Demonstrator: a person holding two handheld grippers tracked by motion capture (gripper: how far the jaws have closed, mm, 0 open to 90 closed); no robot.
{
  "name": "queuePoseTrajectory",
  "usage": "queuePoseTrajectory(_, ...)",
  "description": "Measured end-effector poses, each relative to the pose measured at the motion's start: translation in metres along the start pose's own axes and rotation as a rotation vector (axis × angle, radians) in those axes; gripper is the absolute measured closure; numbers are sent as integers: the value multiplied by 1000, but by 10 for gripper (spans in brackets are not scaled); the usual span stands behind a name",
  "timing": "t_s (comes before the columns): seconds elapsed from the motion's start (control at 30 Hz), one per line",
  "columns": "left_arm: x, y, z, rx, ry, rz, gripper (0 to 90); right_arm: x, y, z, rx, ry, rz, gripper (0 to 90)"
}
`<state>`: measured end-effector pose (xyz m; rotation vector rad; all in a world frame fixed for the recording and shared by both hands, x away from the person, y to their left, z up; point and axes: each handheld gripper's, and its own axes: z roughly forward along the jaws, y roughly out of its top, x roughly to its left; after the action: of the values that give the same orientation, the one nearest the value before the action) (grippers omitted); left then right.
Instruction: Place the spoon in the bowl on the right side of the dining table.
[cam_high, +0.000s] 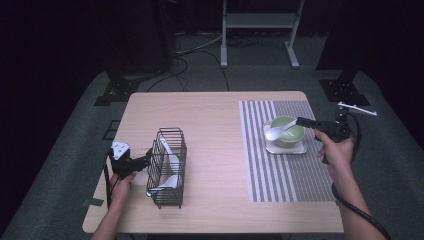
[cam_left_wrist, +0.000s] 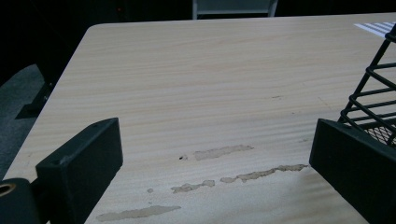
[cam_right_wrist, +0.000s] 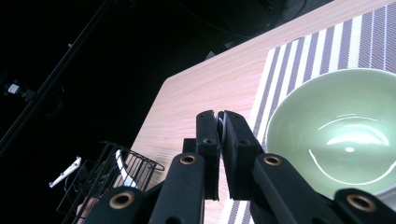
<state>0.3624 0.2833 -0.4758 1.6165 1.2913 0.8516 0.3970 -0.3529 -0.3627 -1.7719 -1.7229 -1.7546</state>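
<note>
Left of the green bowl (cam_high: 289, 131) stands a wire basket (cam_high: 167, 167) beside the left gripper (cam_high: 142, 161), jaws spread; the right gripper (cam_high: 302, 121) pinches a glossy white spoon (cam_high: 278, 131) over the bowl.

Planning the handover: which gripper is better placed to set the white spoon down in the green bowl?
Right. The right gripper is shut on the white spoon directly over the green bowl. The left gripper is open beside the black wire basket, far across the table.

No readable text, labels, brands or numbers anywhere.
</note>
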Motion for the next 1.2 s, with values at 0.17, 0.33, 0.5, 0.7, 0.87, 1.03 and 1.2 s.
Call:
queuePoseTrajectory(0.17,-1,0,0,0,1,2,16,-4,0,-3,-6,-10,11,853)
queuePoseTrajectory(0.33,0,0,0,-1,0,0,16,-8,1,-7,-21,-18,18,853)
queuePoseTrajectory(0.5,0,0,0,0,1,1,16,-11,3,-13,-38,-28,25,853)
queuePoseTrajectory(0.7,-1,0,0,1,0,3,16,-15,5,-19,-57,-37,33,853)
queuePoseTrajectory(0.87,0,0,0,1,0,2,16,-19,6,-21,-67,-48,40,853)
queuePoseTrajectory(1.03,0,0,0,1,1,2,16,-21,7,-23,-79,-59,46,853)
queuePoseTrajectory(1.2,-1,0,0,0,1,3,16,-25,8,-21,-85,-67,49,853)
